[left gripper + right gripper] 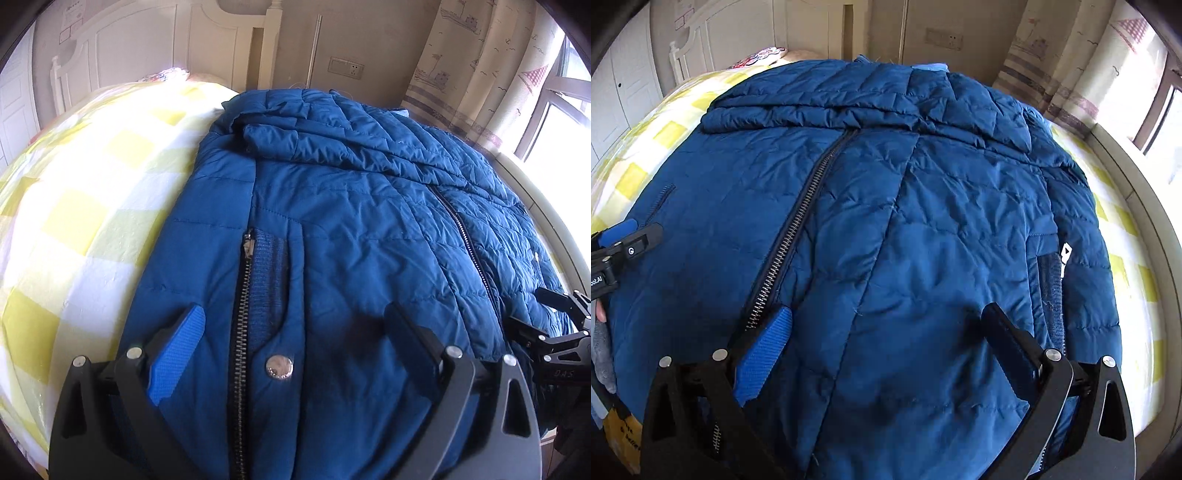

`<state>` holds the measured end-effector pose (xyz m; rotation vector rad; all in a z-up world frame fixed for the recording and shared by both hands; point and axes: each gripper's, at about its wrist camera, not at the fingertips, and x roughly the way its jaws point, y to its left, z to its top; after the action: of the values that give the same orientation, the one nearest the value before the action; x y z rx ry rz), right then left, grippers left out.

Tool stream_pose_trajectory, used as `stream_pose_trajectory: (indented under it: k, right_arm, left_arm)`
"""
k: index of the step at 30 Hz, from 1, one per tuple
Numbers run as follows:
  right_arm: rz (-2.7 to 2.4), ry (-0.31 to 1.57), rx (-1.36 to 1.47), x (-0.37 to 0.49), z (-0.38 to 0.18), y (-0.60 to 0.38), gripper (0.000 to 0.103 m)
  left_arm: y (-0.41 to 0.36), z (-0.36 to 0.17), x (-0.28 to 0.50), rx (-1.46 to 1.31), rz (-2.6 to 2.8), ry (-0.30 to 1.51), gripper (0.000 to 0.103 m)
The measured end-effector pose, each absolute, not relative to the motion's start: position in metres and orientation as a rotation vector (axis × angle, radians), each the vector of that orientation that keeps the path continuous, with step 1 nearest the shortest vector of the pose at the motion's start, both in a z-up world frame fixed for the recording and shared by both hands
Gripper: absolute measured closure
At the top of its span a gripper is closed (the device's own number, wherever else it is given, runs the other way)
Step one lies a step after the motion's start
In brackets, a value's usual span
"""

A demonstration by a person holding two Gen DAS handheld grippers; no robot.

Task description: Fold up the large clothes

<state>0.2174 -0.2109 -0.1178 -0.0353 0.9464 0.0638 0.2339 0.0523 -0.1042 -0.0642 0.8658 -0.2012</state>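
Note:
A large blue quilted jacket (351,206) lies flat on the bed, zipped front up, its sleeves folded across the far end. It also fills the right wrist view (905,229). My left gripper (295,317) is open just above the near hem, astride a pocket zip (242,295) and a metal snap (279,367). My right gripper (886,317) is open above the hem to the right of the centre zip (798,225). Each gripper shows at the edge of the other's view: the right one (554,332), the left one (624,240).
The bed has a yellow and white checked sheet (74,206), also seen on the right (1126,258). A white headboard (147,48), a wall socket (346,68), a curtain (480,66) and a window (565,107) stand beyond the far end.

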Motion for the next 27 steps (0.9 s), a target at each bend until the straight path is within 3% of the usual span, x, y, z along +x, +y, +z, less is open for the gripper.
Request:
stream_pose_trajectory:
  k: [7,13,19,27]
  right_arm:
    - [0.1,0.874,0.105,0.164,-0.104,-0.237,0.005]
    - [0.109,0.71,-0.103,0.104,-0.125,-0.233,0.005]
    - [0.01,0.654,0.036,0.04,-0.114,-0.289,0.005]
    - [0.106,0.636,0.35,0.001,-0.16,-0.375,0.005]
  left_arm:
    - [0.051,-0.092,0.184,-0.088,-0.275,0.804,0.007]
    - [0.014,-0.119,0.113,0.236,-0.27,0.676,0.003]
    - [0.071,-0.109,0.088,0.128,-0.24,0.684,0.003]
    - [0.164,-0.142,0.061,-0.24,-0.377,0.743,0.003]
